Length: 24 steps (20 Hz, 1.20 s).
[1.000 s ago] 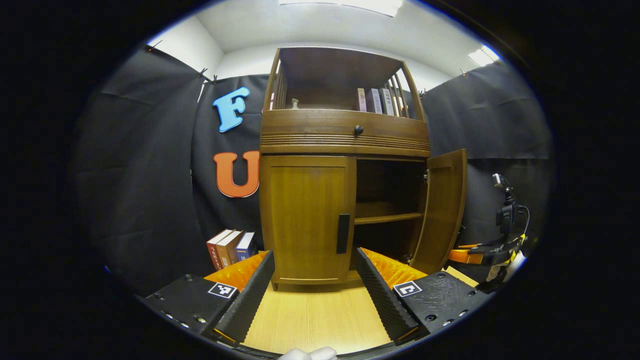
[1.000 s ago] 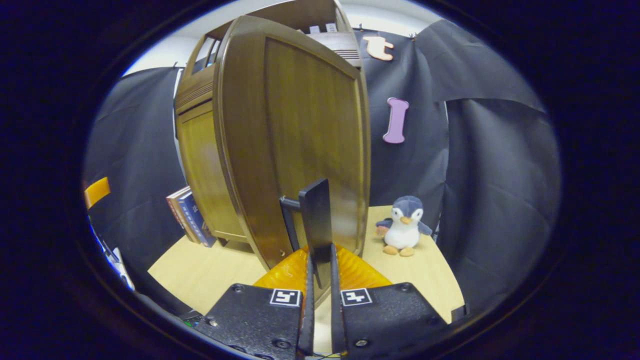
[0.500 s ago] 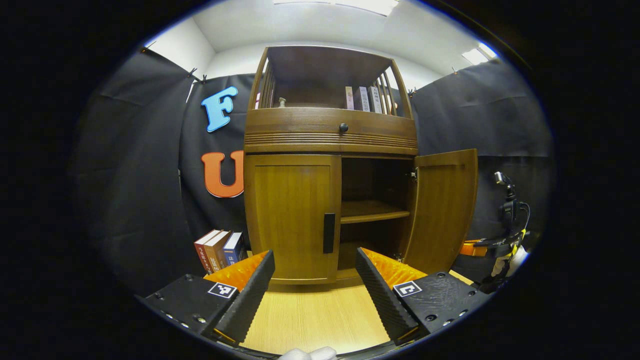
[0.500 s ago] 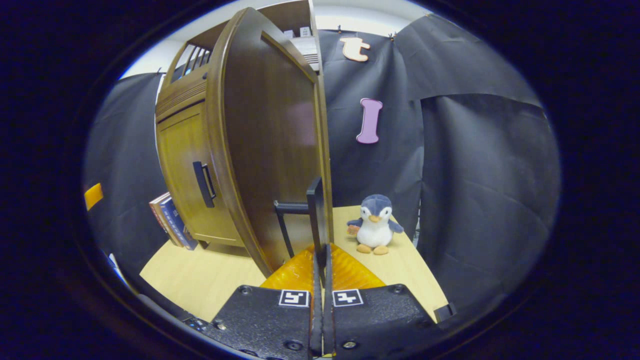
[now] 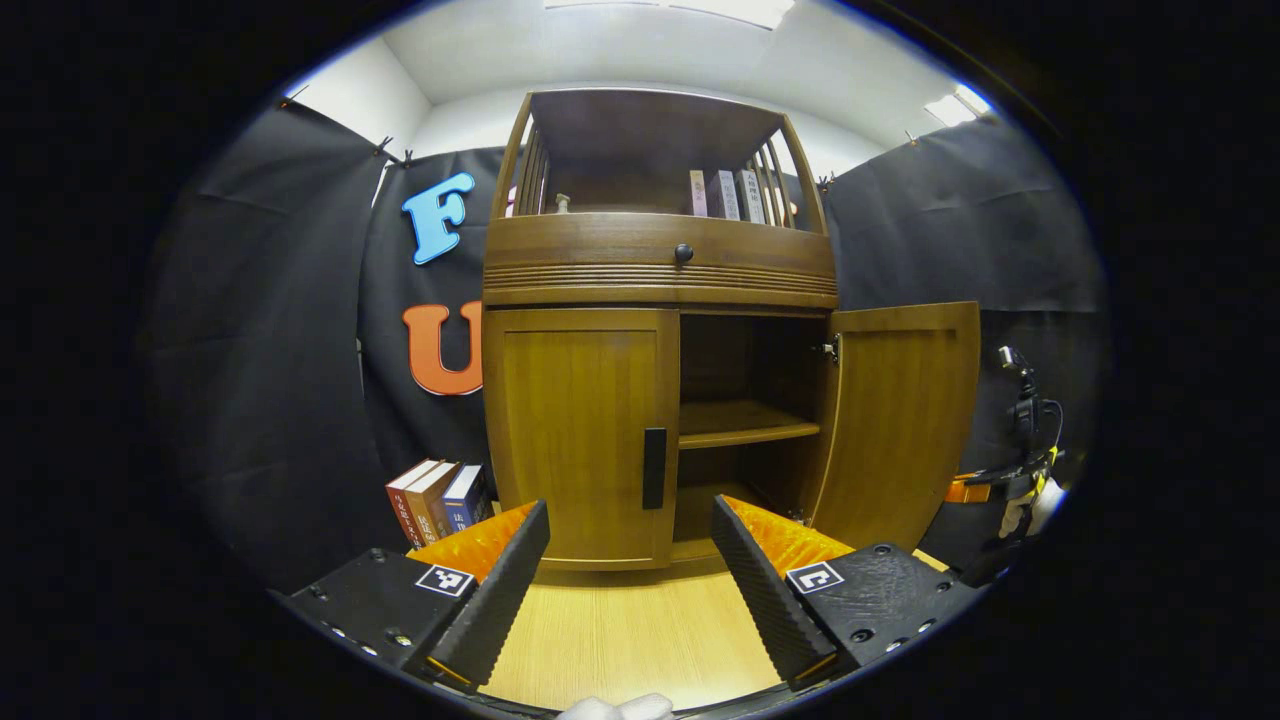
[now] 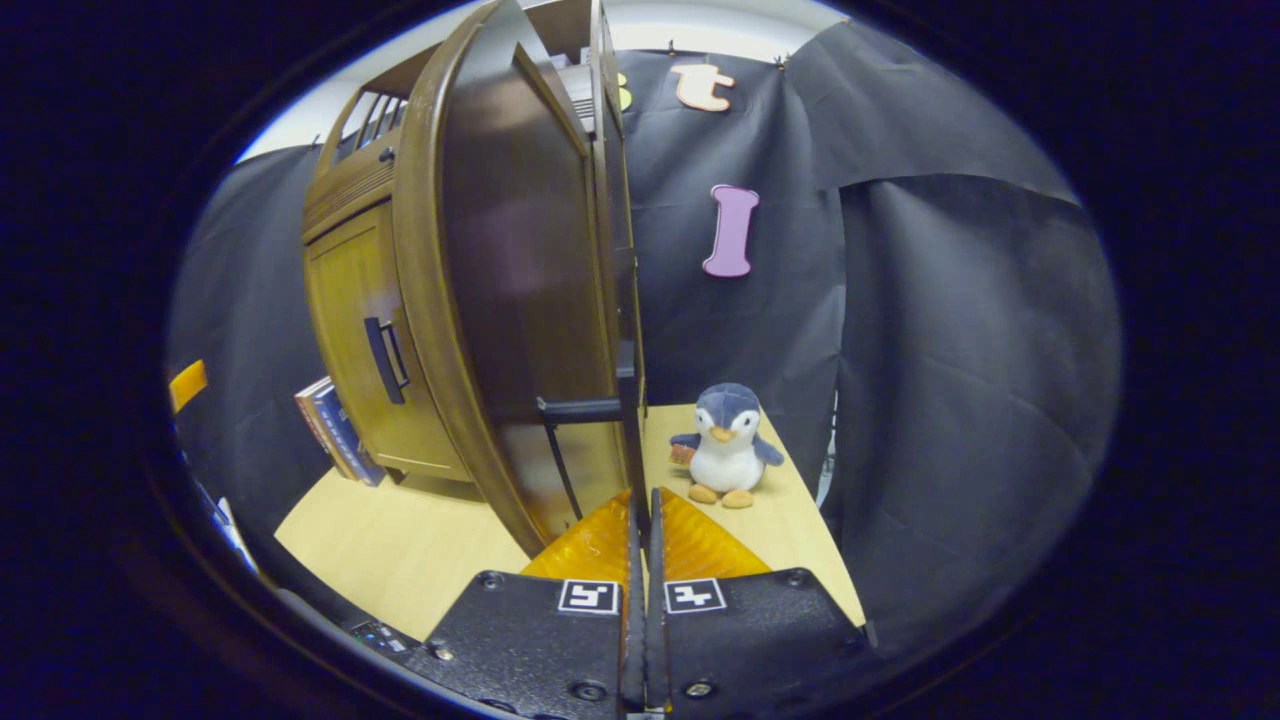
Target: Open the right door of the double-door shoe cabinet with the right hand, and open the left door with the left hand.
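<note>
Though swung wide, brown wooden right door seen edge-on, its black bar handle pinched just ahead of right gripper, grip itself mostly hidden. Straight ahead of left gripper, spread wide: closed brown wooden left door, slim black handle untouched. Plush penguin ahead-right.

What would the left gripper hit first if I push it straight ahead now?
Probably the closed left door, near its handle. The open left gripper points at that door's right edge; depth is hard to judge.
</note>
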{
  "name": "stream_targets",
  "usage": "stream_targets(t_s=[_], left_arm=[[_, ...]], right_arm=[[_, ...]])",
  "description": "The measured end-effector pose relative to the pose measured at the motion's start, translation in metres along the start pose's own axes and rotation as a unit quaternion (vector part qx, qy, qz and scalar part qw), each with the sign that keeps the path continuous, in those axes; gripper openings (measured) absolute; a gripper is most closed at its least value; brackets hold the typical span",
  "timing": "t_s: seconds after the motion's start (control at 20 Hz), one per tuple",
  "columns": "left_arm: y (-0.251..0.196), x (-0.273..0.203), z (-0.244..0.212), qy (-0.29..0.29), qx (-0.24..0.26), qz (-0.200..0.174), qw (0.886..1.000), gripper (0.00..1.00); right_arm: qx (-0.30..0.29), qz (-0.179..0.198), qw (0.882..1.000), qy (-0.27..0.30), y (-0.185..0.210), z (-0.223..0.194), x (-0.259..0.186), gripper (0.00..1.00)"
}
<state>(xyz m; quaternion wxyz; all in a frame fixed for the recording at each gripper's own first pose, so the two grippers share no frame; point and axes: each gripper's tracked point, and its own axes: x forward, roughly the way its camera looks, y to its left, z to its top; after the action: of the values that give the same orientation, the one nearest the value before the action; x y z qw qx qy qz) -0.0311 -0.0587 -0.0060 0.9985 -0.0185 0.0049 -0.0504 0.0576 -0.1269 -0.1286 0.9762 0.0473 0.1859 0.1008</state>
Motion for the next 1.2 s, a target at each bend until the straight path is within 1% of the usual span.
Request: stream_targets(t_s=[0.2,0.4,0.6,0.8,0.9,0.95,1.0,1.05,1.1,1.15,1.2], left_arm=[[-0.009,0.007,0.002,-0.001,0.007,0.003,1.0,0.98],[-0.021,0.012,0.004,-0.002,0.011,0.001,1.0,0.98],[-0.028,0.016,0.007,-0.006,0.014,-0.001,1.0,0.98],[-0.028,0.017,0.006,-0.003,0.014,-0.001,1.0,0.96],[-0.024,0.014,0.004,-0.002,0.014,0.002,1.0,0.96],[-0.021,0.014,0.003,-0.002,0.014,0.002,1.0,0.96],[-0.019,0.014,0.002,0.001,0.013,0.002,1.0,0.96],[-0.017,0.014,-0.001,0.003,0.012,0.001,1.0,0.96],[-0.013,0.013,-0.003,0.005,0.011,0.002,1.0,0.96],[-0.011,0.013,-0.004,0.006,0.009,0.001,1.0,1.0],[-0.008,0.013,-0.005,0.007,0.008,0.0,1.0,1.0]], right_arm=[[-0.014,0.019,1.0,-0.004,-0.01,0.001,0.001,0.04],[-0.043,0.038,0.998,-0.009,-0.017,0.004,0.004,0.04],[-0.06,0.065,0.996,0.001,-0.017,0.003,0.008,0.04],[-0.077,0.075,0.994,0.007,-0.02,0.003,0.006,0.04],[-0.1,0.07,0.993,0.012,-0.024,0.001,-0.001,0.06],[-0.108,0.064,0.992,0.014,-0.028,-0.001,-0.007,0.12],[-0.111,0.06,0.992,0.016,-0.031,-0.001,-0.013,0.14],[-0.112,0.054,0.992,0.019,-0.032,-0.004,-0.019,0.28],[-0.115,0.047,0.992,0.02,-0.035,-0.005,-0.026,0.32],[-0.121,0.037,0.992,0.018,-0.036,-0.004,-0.034,0.46],[-0.13,0.031,0.991,0.018,-0.034,-0.005,-0.042,0.6]])
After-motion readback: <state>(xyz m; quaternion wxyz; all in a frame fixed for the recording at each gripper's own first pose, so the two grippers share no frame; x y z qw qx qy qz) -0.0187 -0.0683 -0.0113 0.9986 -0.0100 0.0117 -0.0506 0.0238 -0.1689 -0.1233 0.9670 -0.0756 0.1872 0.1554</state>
